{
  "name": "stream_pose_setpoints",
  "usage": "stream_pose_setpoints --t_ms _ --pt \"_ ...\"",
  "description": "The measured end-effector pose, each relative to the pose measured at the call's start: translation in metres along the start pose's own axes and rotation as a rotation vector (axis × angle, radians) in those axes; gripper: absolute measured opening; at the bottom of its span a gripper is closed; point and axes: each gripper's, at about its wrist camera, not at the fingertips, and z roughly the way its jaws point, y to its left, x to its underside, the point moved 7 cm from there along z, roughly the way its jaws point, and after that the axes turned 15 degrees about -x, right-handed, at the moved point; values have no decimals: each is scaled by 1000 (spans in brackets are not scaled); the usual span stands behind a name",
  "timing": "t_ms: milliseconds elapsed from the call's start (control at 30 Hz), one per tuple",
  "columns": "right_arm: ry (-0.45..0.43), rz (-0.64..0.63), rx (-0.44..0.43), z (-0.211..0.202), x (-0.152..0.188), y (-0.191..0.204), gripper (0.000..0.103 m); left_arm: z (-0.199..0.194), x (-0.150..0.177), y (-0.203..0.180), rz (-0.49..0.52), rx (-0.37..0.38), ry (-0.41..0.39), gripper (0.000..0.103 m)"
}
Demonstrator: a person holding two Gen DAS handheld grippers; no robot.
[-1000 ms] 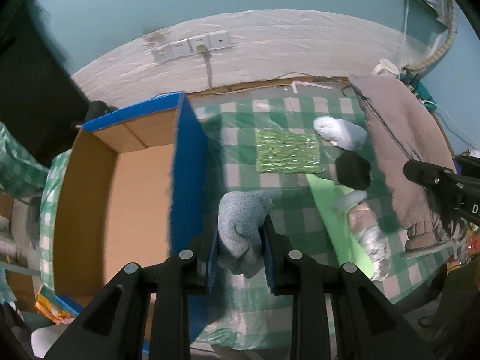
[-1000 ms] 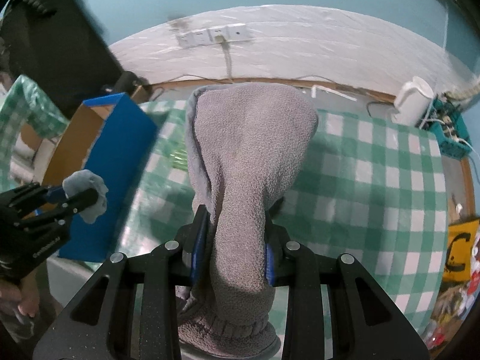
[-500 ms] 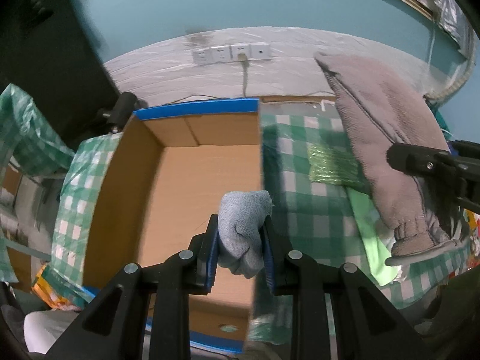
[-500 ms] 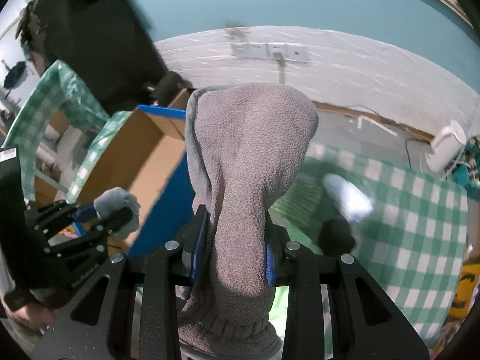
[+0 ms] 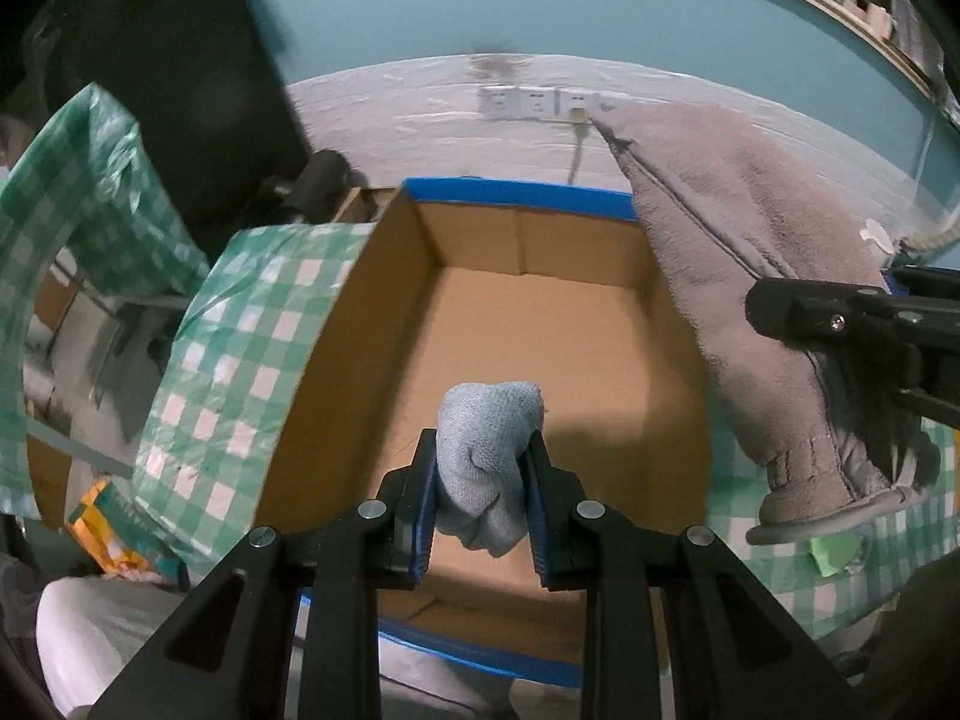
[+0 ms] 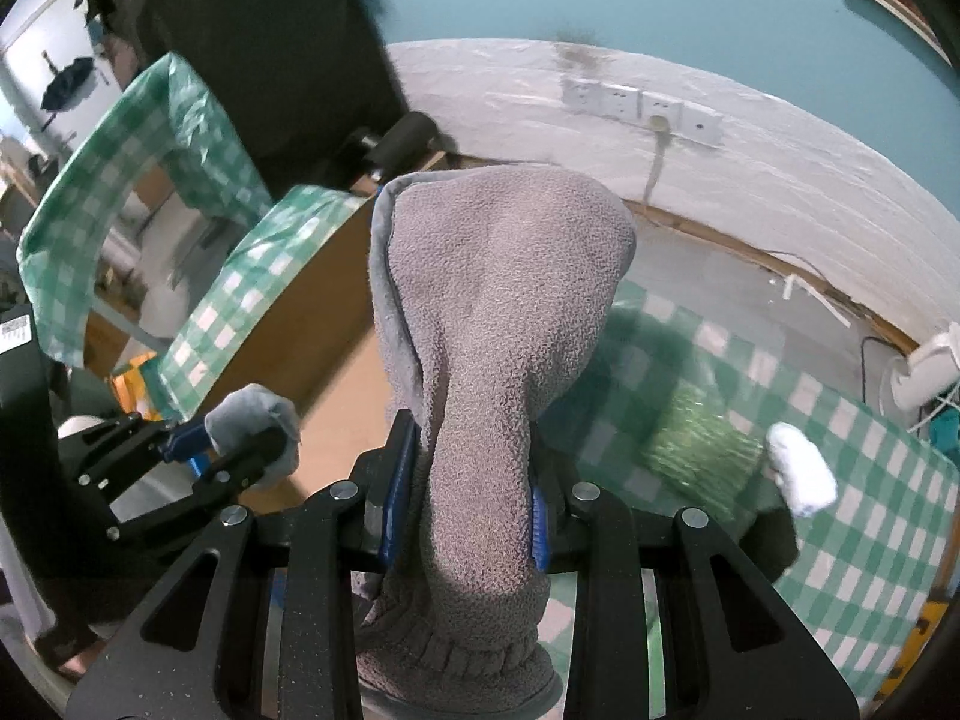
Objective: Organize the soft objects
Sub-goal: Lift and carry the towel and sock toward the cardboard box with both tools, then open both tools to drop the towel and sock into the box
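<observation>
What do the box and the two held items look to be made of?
Box: corrugated cardboard, matte brown inside, blue rim. Sock in the left claw: knit fabric, visible ribbing. Grey slipper in the right claw: probably fleece, nubby pile.

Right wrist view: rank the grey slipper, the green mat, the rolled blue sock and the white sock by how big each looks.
1. grey slipper, though it sits closest to the camera, which inflates it
2. green mat
3. rolled blue sock and white sock: too alike to separate

Teal wall (image 5: 540,0), white socket strip (image 6: 642,105), checked tablecloth (image 6: 870,480).
</observation>
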Motion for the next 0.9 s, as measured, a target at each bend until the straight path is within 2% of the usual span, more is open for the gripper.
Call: stream_pose_setpoints --t_ms 267,367,400,433,500,567,600,633,700,900 --pt "62 -27 -10 42 -14 30 30 20 6 27 -39 -19 38 26" --pt "93 -45 -5 57 -16 39 30 28 11 33 -49 -20 56 33" --pt "98 -48 -10 61 -16 43 34 29 12 34 -50 -20 59 39" --pt "95 -46 -16 63 -17 45 44 31 13 37 -54 -23 60 43" --pt "93 -50 2 68 -18 48 52 33 14 40 -61 -31 67 62" --pt "80 -58 14 69 -19 50 57 34 13 45 -70 -41 64 68" --pt "68 -61 23 67 -20 50 62 33 13 47 -73 -47 57 73" --pt "58 -64 32 65 -21 50 68 32 12 49 -74 -53 52 75" --pt "40 -66 38 61 -23 49 72 32 12 52 -81 -55 53 75" --pt "-5 -29 35 42 -28 40 72 29 9 49 -89 -38 52 75"
